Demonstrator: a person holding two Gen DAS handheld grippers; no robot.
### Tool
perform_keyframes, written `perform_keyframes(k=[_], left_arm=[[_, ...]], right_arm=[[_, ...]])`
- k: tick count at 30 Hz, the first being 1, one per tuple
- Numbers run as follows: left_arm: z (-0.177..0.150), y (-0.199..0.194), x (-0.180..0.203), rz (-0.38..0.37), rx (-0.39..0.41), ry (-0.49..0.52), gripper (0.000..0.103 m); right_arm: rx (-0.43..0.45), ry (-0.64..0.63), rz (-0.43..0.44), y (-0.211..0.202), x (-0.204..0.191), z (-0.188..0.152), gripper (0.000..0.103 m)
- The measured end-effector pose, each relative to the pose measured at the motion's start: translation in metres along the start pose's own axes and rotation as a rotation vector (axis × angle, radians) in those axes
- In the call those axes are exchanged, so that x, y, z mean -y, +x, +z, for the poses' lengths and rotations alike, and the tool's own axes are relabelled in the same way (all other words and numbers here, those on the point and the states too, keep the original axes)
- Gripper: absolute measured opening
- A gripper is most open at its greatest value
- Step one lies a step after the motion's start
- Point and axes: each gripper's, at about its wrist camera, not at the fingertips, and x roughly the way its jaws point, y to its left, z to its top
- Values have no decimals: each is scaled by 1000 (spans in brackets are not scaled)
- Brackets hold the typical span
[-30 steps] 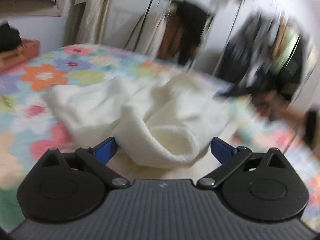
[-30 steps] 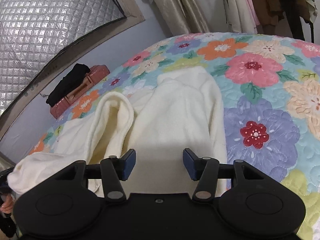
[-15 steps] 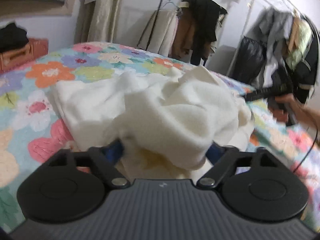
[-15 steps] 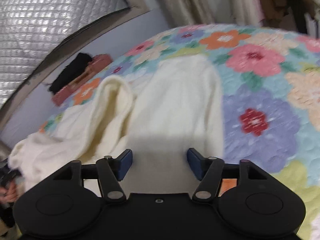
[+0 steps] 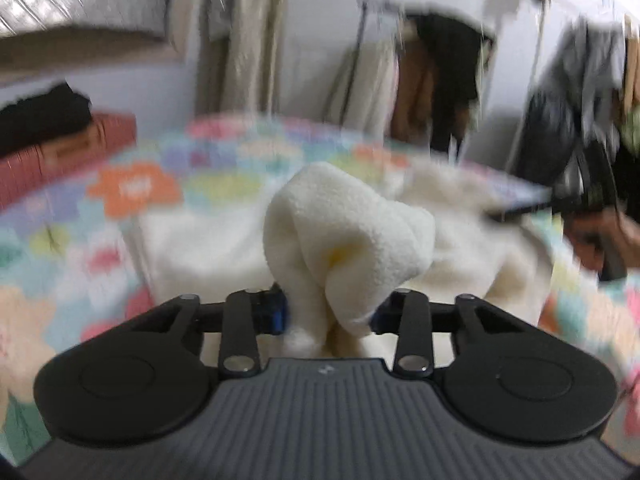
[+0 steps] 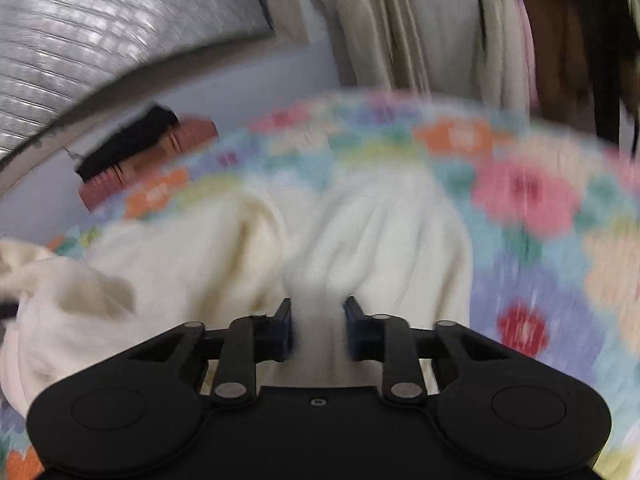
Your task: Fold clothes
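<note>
A cream fleece garment (image 5: 352, 236) lies rumpled on a floral bedspread (image 5: 132, 188). My left gripper (image 5: 328, 312) is shut on a bunched edge of it, and the cloth stands up in a lump between the fingers. In the right wrist view the same garment (image 6: 380, 232) spreads ahead, and my right gripper (image 6: 318, 328) is shut on a pinched fold of it near its near edge. The right gripper also shows at the right of the left wrist view (image 5: 588, 204), in a hand. Both views are motion-blurred.
A reddish box (image 6: 148, 164) with a black cloth on it sits at the bed's far left. Clothes racks (image 5: 444, 76) with hanging garments stand behind the bed. A quilted silver panel (image 6: 100, 28) covers the wall at the left.
Both grippers were open one second ago and have closed on the garment. The left one has gathered the cloth into a raised lump. The right one pinched a fold.
</note>
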Motion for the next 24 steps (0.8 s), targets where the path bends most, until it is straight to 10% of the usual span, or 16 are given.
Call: perform_keyframes(k=[4,6,11,12,14,18,24], left_arm=[[26,-13,-11,93,186,-68,28],[30,-2,-33,128,159,-216,31],[-11,89,-112,230,-431,-556,57],[-18,84,-117,204,-412,-569,59],[-17,67,-117,173,-351,-527,63],[-4,47,-96,184,-268,-266,73],[-4,53,-71,80,-258,-73,82]], right_arm=[[166,-74,-90,-27,-19,36,25],[199,-50,-113,-30,-15,52,26],[-65,32,-328,38,13,56,38],[-158,37,-379,55,17,50,39],[-238,34,-444,64,16,33,42],[-129,47,-436,45,17,10,51],[-3,261,-275,10,34,-11,56]])
